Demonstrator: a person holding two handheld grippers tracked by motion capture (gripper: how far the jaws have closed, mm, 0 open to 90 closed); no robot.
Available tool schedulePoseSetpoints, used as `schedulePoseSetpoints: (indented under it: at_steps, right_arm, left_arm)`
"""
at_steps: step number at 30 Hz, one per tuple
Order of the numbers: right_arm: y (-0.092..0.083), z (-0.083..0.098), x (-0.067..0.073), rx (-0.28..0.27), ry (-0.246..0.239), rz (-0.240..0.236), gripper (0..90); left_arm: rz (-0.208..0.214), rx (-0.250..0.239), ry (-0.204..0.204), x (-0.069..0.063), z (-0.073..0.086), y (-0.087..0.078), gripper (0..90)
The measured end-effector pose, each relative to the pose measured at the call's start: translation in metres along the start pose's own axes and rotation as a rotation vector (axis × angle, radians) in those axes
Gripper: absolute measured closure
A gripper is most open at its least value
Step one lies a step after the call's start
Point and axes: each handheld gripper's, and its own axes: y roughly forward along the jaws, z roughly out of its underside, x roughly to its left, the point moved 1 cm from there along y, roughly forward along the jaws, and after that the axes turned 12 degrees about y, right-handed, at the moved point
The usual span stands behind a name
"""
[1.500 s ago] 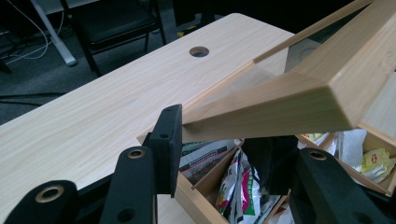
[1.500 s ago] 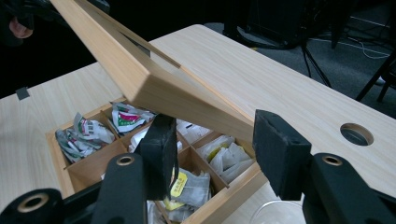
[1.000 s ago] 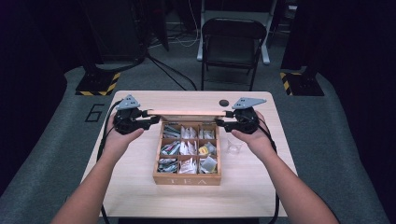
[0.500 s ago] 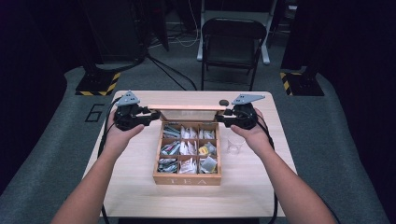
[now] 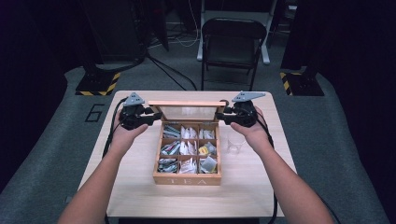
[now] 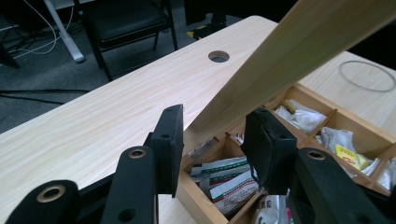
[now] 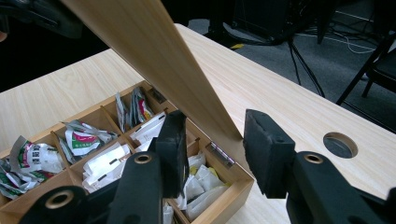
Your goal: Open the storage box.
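Since a second ago the lid point(image 5: 189, 111) has swung up from near-flat to standing open behind the box point(image 5: 187, 148), both hands riding back with it. Left gripper point(image 6: 212, 140) is clamped on the lid's left edge. Right gripper point(image 7: 212, 144) has just been closing; the lid's right edge sits between its jaws, contact unclear. Box sits mid-table point(image 5: 140, 196), tea bags point(image 5: 180, 149) exposed. Risk: with the right hold uncertain, the lid twists on its hinges point(image 7: 222, 154) or drops shut. A glass point(image 5: 235, 145) beside the right wrist could tip.
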Motion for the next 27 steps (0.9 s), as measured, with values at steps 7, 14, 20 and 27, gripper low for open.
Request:
schedulePoseSetpoints:
  at_steps: [7, 14, 20, 27]
  right_arm:
    - [0.001, -0.002, -0.001, 0.003, 0.007, 0.0, 59.6]
    - [0.004, -0.003, -0.004, -0.01, 0.033, -0.004, 58.7]
    - [0.009, -0.003, -0.009, -0.004, 0.032, -0.002, 58.3]
    - [0.019, 0.0, -0.012, 0.011, 0.021, 0.014, 57.9]
  left_arm:
    - [-0.004, -0.004, -0.008, 0.001, -0.001, 0.006, 59.6]
    - [-0.004, -0.007, -0.014, 0.004, -0.003, 0.008, 60.4]
    - [0.002, 0.003, -0.011, 0.007, -0.004, 0.009, 60.6]
    - [0.008, -0.006, -0.017, 0.01, -0.003, 0.011, 60.7]
